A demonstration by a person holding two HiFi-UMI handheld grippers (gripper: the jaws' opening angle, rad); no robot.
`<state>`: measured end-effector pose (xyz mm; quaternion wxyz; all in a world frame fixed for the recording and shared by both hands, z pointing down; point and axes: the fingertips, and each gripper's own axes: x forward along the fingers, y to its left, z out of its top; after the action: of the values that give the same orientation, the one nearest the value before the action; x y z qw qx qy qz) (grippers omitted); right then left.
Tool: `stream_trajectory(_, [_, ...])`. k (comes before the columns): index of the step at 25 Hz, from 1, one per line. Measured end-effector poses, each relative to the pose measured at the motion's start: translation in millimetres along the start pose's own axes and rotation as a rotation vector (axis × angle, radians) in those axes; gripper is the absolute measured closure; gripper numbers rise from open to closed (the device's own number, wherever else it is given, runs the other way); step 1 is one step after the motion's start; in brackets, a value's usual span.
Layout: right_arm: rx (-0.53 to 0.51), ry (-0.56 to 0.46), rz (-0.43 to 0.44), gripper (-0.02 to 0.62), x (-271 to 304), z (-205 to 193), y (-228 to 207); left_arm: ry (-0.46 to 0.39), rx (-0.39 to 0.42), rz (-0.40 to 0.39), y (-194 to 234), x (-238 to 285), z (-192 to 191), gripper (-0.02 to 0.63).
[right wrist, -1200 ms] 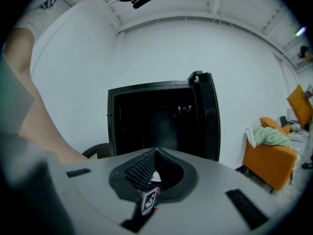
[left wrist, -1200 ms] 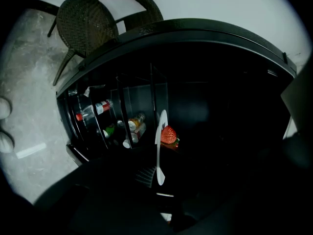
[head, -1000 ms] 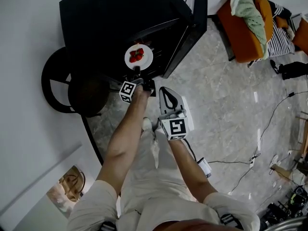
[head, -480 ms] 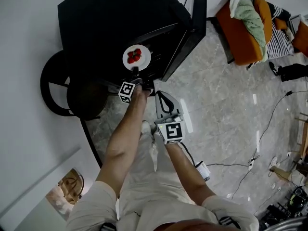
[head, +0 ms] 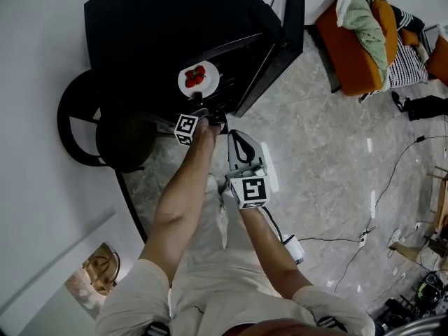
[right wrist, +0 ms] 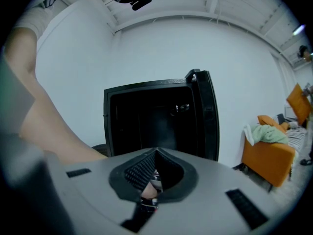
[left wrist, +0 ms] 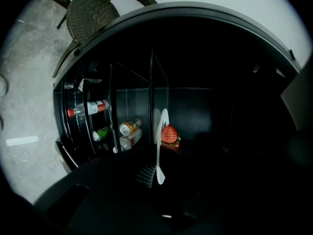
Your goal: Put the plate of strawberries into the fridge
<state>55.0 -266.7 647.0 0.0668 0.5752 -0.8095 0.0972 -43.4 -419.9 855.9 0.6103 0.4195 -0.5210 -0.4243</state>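
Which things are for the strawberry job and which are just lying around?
For the job: plate, strawberries, fridge, left gripper holding the plate.
Just lying about: wicker chair, orange sofa, green cloth, bottle inside the fridge.

Grey marble floor (head: pixel 329 159) carries black fridge (head: pixel 154 26), round chair (head: pixel 119 142), orange sofa (head: pixel 350 47). Fridge shelves (left wrist: pixel 131 99) hold a bottle (left wrist: pixel 90 108) and cans (left wrist: pixel 129 127).

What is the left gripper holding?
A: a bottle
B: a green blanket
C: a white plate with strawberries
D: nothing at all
C: the left gripper has its jaws shut on the edge of the plate carrying red strawberries, in front of the open fridge.
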Motion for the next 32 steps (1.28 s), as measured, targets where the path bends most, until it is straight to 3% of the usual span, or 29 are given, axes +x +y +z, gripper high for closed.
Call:
stream_trajectory(8, [0.033, 0.006, -0.008, 0.583, -3, -1, -7, -0.02, -0.038, -0.023, -4, -2, 0, 0.594])
stream_trajectory(16, [0.05, 0.004, -0.002, 0.583, -8, -3, -5, 0.016, -0.013, -0.037, -4, -13, 0, 0.495])
stream_trajectory(32, [0.063, -0.028, -0.014, 0.583, -21, 13, -7, 0.065, -0.016, -0.04, -10, -54, -5, 0.476])
